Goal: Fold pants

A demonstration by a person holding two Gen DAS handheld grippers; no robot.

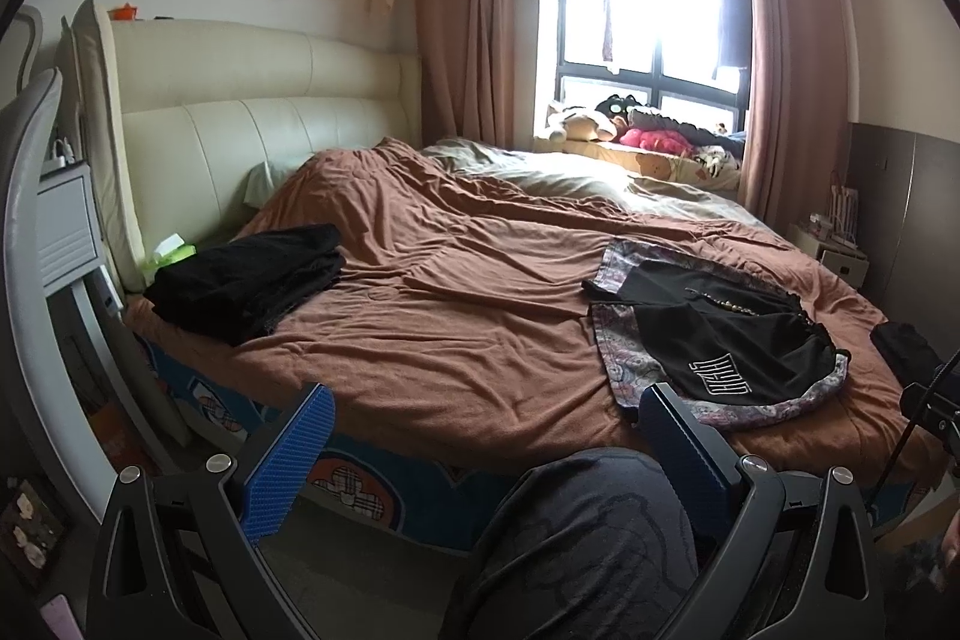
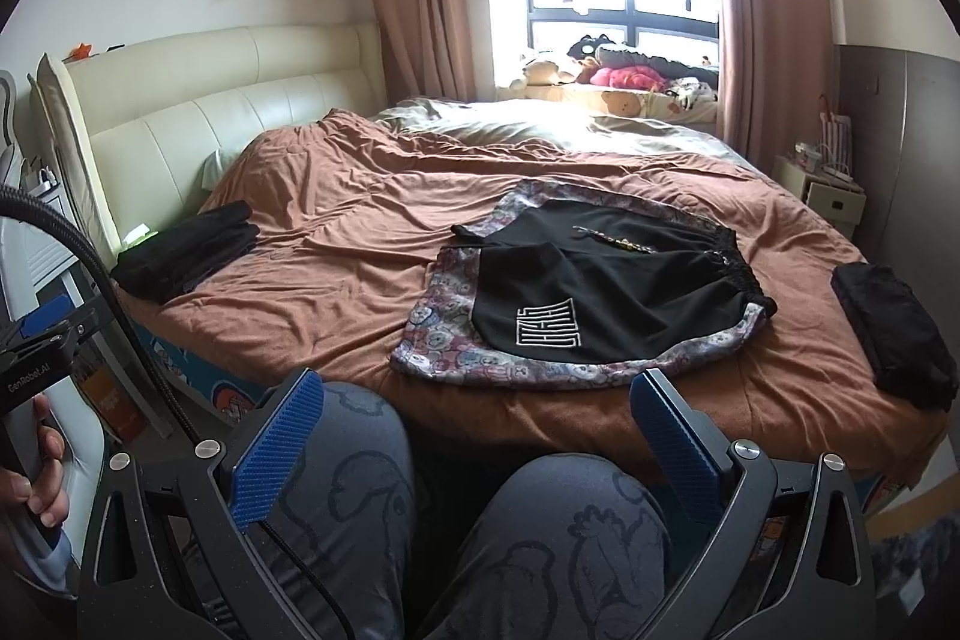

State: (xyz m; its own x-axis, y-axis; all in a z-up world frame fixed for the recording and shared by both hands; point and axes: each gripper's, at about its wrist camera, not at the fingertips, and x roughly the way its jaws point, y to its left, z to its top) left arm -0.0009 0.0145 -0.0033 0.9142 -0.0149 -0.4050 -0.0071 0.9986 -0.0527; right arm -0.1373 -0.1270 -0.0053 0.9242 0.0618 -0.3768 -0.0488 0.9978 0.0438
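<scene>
left gripper (image 1: 486,451): jaws spread wide, nothing held, hanging over the person's knee (image 1: 594,538) short of the bed edge.
right gripper (image 2: 477,436): also wide apart, empty, above both knees; hand (image 2: 36,478) on the other tool's handle shows at far left of the right view.
pants (image 2: 600,292): black shorts with patterned trim and a white logo, lying spread and fairly flat on the brown quilt (image 2: 336,268), near the front edge, right of centre; waistband toward the right, legs toward the left.
step: looks like the approach before the first fold, nothing gripped yet.
how to do it well: bring both grippers down at the near hem and near waistband corner, pinch only the shorts' cloth and not the quilt, lift together, lay the near half over the far half, edges matched, then smooth.
risk: wrinkled quilt could get pinched too; slippery cloth may slide.
left pile (image 1: 252,280): dark clothes, apparently folded, well apart from the shorts near the headboard (image 1: 240,100).
right item (image 2: 894,334): dark folded piece near the bed's right edge.
containers: none in use; small bedside cabinet (image 2: 822,196) far right, its contents too small to tell.
far: window sill with plush toys (image 2: 606,73).
</scene>
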